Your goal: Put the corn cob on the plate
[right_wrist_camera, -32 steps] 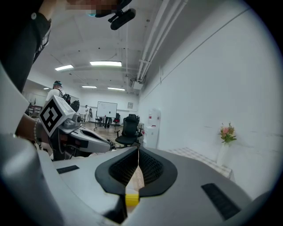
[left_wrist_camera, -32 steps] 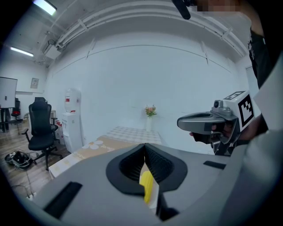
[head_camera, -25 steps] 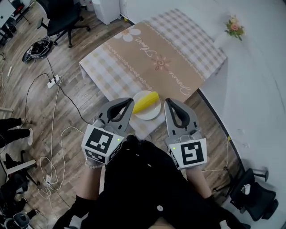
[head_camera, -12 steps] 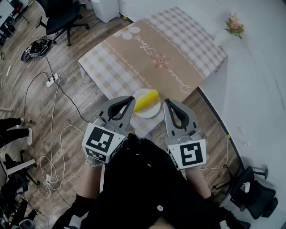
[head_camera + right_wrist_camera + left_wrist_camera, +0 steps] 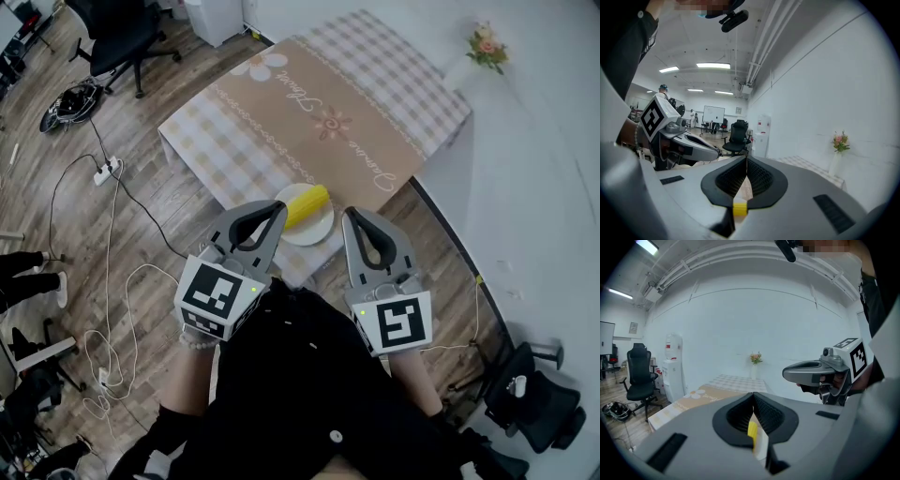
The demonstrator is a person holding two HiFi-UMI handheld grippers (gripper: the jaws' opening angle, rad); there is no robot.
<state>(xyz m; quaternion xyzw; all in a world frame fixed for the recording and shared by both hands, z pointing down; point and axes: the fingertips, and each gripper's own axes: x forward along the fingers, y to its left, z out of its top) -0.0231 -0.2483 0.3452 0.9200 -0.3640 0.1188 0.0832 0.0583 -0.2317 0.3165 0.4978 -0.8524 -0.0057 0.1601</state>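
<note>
Yellow corn cob [image 5: 307, 205] already lying on round white plate [image 5: 316, 233], near edge of table with beige checked cloth [image 5: 309, 103]. Left gripper [image 5: 276, 214], right gripper [image 5: 351, 218]: jaws pressed together, nothing held. Placement looks done. Keep both clear; plate near edge, don't nudge. Flower vase [image 5: 486, 45] well apart. Cables [image 5: 105, 171] on floor.

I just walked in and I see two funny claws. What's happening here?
A person holds the left hand-held gripper and the right hand-held gripper side by side, close to their body. Both are shut and empty. The corn cob lies on the white plate at the near edge of the table, so the job looks done.
</note>
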